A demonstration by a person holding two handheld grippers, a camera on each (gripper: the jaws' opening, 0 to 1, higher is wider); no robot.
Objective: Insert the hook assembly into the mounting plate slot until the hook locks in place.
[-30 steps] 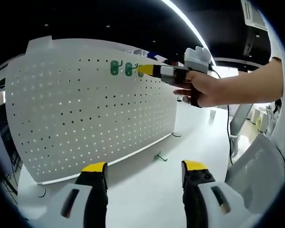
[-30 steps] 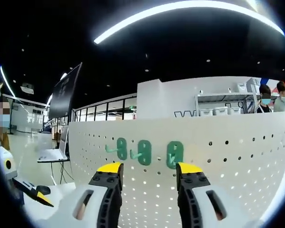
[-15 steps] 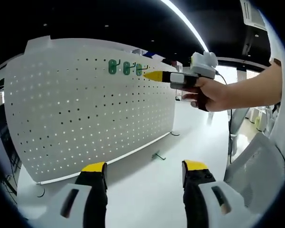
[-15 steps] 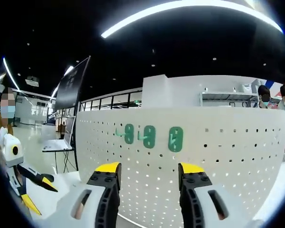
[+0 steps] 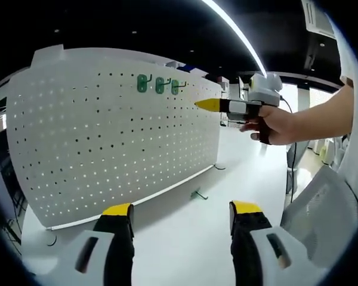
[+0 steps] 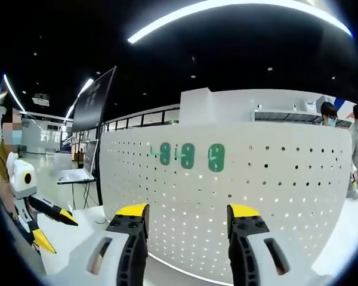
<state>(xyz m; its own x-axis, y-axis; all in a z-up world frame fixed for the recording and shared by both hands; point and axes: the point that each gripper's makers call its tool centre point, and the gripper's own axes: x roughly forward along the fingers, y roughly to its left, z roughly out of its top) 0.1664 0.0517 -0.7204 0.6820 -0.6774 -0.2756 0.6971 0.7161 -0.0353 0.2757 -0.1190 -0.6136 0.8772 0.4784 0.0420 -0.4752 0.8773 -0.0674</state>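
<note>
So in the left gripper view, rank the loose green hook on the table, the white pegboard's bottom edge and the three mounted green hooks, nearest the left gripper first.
1. Loose green hook, on the white table, ahead.
2. White pegboard's bottom edge, just behind it; nearly level.
3. Three mounted green hooks, high on the board.

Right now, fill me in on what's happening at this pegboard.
A person holds a two-jaw gripper in each hand in front of a white pegboard standing on a white table. Three green hooks hang in a row near its top. The right gripper is held in the air, short of them, carrying nothing. One more green hook lies on the table at the board's foot. The left gripper hangs open above the table, empty.
</note>
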